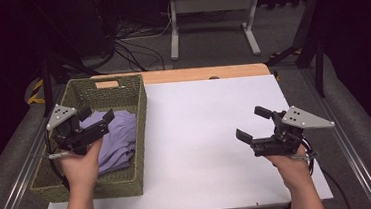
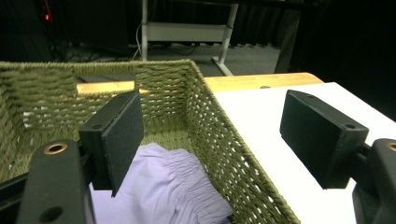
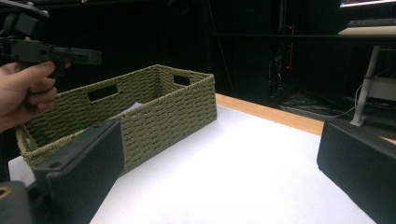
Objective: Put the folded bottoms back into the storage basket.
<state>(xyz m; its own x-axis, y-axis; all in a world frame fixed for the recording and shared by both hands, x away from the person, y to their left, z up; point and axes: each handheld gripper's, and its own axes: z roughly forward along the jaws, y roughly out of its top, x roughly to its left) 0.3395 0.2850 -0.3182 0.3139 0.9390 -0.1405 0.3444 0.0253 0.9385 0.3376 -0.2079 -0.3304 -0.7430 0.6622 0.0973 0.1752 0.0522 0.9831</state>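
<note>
Desk: the white-topped desk (image 1: 211, 132) with a light wooden far edge carries the basket at its left side.
Basket: an olive-green woven rectangular basket (image 1: 139, 118) with handle slots stands upright.
Cloth: a folded lavender fabric garment (image 1: 118, 140) lies inside the basket, on its floor, towards the right wall.
Left hand-held gripper: the left hand-held gripper (image 1: 94, 116) hangs above the garment inside the basket, jaws parted wide with nothing between them, pads clear of the cloth.
Right hand-held gripper: the right hand-held gripper (image 1: 255, 124) is over bare desk, well apart from the basket, jaws spread wide and empty.
</note>
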